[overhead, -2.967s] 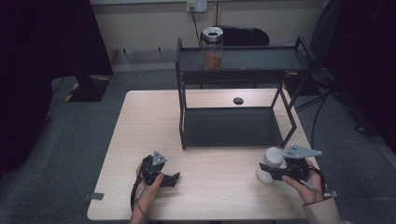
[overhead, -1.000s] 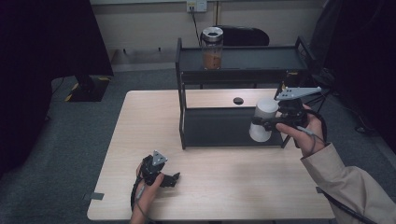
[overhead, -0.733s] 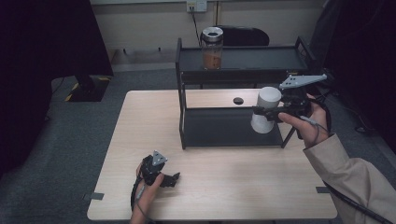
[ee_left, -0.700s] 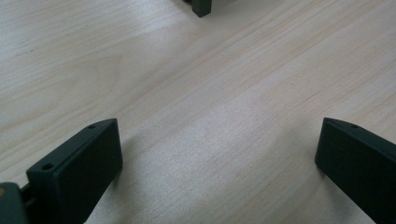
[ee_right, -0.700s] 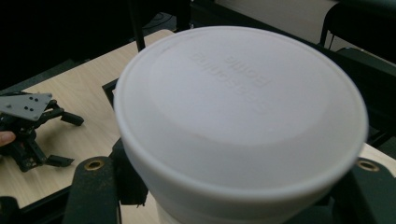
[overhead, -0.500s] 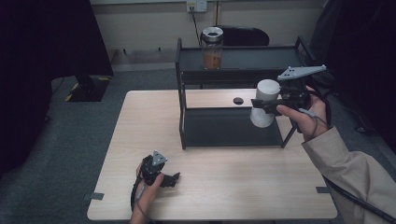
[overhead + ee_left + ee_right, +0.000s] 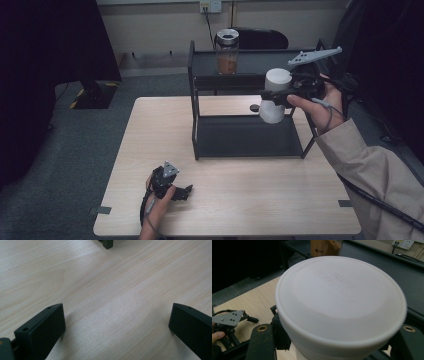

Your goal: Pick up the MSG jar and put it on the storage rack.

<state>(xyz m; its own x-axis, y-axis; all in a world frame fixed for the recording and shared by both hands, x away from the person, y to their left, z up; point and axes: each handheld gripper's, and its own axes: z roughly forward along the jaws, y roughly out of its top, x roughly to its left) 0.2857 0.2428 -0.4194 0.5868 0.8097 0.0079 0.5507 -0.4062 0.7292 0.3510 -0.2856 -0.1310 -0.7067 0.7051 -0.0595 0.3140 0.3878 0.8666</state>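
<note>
White plastic fills your right hand-held gripper (image 7: 274, 96): its jaws are clamped on the sides of a lidded white jar (image 7: 274, 95), which you hold upright in the air in front of the black shelf rack (image 7: 245, 137), about level with the rack's upper shelf and clear of the worktop (image 7: 150, 130). In the right gripper view the jar's lid (image 7: 342, 290) shows raised lettering, too blurred to read. On the upper shelf, to the left of your jar, stands a clear jar with brown contents (image 7: 227, 50). Your left hand-held gripper (image 7: 181, 192) rests low on the worktop near its front edge, well apart from the rack, its jaws spread wide with bare wood between them.
</note>
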